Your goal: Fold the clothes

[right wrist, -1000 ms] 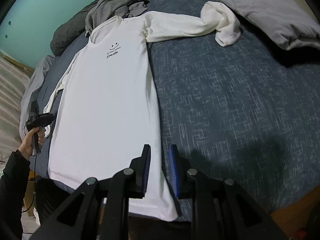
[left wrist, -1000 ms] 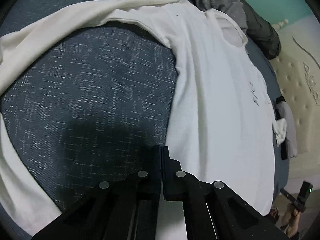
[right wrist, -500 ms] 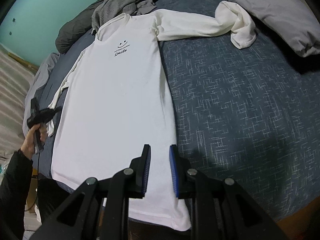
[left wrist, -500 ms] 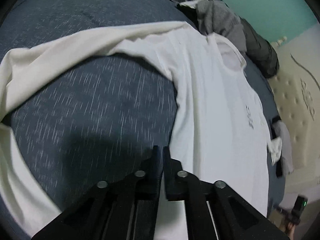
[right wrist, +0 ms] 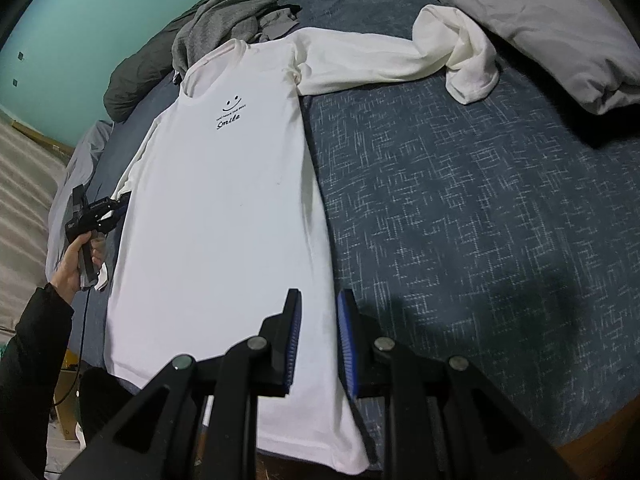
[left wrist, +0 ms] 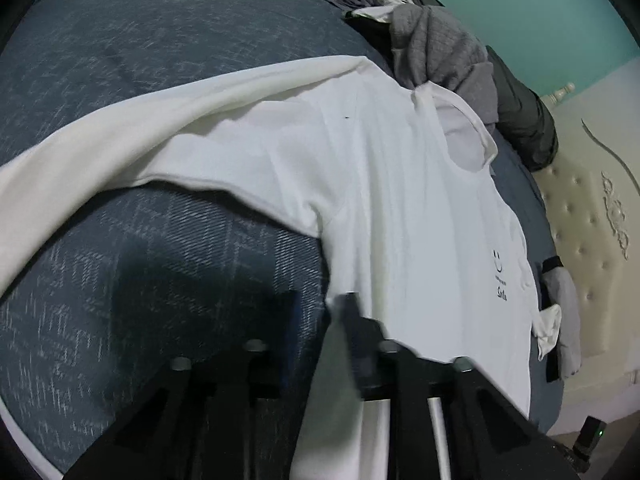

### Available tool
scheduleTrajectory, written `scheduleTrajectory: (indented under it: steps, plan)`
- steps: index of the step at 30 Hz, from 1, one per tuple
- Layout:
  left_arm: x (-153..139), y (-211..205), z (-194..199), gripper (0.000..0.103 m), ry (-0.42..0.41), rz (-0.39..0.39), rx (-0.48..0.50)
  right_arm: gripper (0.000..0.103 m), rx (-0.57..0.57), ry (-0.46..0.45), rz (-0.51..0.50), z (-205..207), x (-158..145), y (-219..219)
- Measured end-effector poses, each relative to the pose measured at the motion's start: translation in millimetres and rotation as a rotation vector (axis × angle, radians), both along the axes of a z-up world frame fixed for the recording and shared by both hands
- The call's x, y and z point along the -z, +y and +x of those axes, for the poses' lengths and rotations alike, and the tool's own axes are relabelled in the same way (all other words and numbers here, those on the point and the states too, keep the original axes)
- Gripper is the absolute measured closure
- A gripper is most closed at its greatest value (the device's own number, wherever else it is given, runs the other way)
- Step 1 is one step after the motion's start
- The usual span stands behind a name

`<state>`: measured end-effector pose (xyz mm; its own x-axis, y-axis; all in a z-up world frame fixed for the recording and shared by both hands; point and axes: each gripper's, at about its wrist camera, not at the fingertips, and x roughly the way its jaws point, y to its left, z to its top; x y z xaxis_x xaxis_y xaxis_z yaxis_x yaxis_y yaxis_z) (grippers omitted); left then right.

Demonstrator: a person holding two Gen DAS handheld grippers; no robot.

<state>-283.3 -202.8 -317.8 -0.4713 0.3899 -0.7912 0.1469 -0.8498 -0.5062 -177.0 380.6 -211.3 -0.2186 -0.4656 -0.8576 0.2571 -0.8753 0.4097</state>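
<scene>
White long-sleeved cotton shirt (right wrist: 224, 216) lay flat, print up, on the blue-grey woven bedspread (right wrist: 460, 208), one sleeve trailing to 1 o'clock. Looked light, limp, prone to bunching; side seam or hem seemed the best hold. Right gripper (right wrist: 318, 340) narrowly parted over its edge; left gripper (left wrist: 316, 320) parted, blurred.

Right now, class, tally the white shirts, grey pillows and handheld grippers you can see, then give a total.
White long-sleeve shirt: 1
Grey pillow: 1
Handheld grippers: 2 (left gripper, right gripper)
Total: 4
</scene>
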Motion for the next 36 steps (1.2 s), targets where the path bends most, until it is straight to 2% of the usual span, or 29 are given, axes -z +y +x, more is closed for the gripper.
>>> scheduleTrajectory:
  steps: [6, 10, 16, 21, 25, 26, 30, 36]
  plan:
    - [-6, -2, -4, 0.102, 0.025, -0.04, 0.012, 0.085, -0.001, -0.01, -0.001, -5, 6, -3]
    - [-7, -18, -3, 0.102, 0.015, -0.085, -0.037, 0.085, -0.002, -0.008, 0.0, -5, 5, -4]
    - [-2, -22, -1, 0.102, 0.003, -0.114, -0.047, 0.085, 0.009, -0.013, 0.01, -5, 9, -3]
    - [-4, -20, 3, 0.101, 0.0, -0.112, -0.039, 0.085, 0.021, -0.016, 0.015, -5, 10, 1]
    - [-1, -15, 24, 0.101, -0.028, -0.095, 0.002, 0.085, 0.023, -0.015, 0.006, -3, 9, 2]
    - [-1, -14, 29, 0.1, -0.034, -0.09, 0.013, 0.085, 0.023, -0.014, 0.002, -2, 9, 2]
    - [3, -9, 51, 0.076, -0.062, -0.073, 0.054, 0.085, 0.022, -0.008, -0.019, 1, 8, -1]
    - [7, -3, 81, 0.076, -0.099, -0.048, 0.111, 0.085, 0.006, 0.0, -0.035, 13, 4, -8]
